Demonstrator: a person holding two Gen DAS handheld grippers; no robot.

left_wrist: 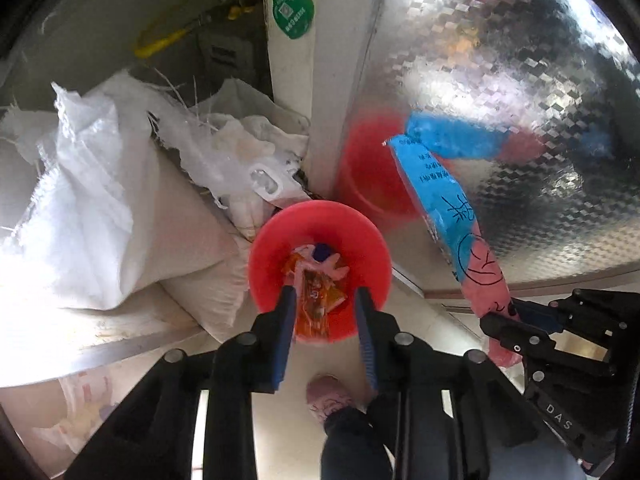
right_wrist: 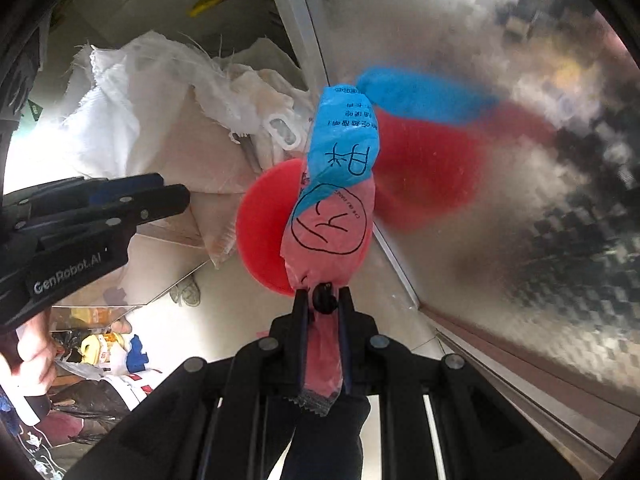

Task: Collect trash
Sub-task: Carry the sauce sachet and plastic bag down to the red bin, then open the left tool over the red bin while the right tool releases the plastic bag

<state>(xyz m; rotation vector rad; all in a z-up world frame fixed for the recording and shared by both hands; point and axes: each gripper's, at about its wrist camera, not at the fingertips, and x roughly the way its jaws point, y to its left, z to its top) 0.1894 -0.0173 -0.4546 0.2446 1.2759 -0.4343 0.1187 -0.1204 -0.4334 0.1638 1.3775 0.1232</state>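
White sacks (left_wrist: pixel 92 184) slump against the wall at the far left, beside a post with a green sticker (left_wrist: pixel 293 10). Just right of them stands the red bin (left_wrist: pixel 320 220), mouth up, with orange wrappers (left_wrist: pixel 316 300) and other scraps already inside. The left claw (left_wrist: pixel 326 320) hangs directly above its opening, fingers (left_wrist: pixel 285 336) spread about as wide as the bin's inner hollow and holding nothing; it looks placed there as if to steady or guard the bin, though it touches no rim that can be seen. Further right, the right claw (right_wrist: pixel 324 312) is clamped tight on the pink end of a long blue-and-pink wrapper (right_wrist: pixel 340 184), which stands up from the fingers and leans over the bin's right side. Holding it by one end probably keeps the loose length free to drop in first. The wrapper is the trash in hand, near the bin but not yet in it. At the far right a shiny checkered panel (left_wrist: pixel 520 80) mirrors both bin and wrapper as red and blue blurs. Below, the person's slipper (left_wrist: pixel 326 394) rests on the floor.
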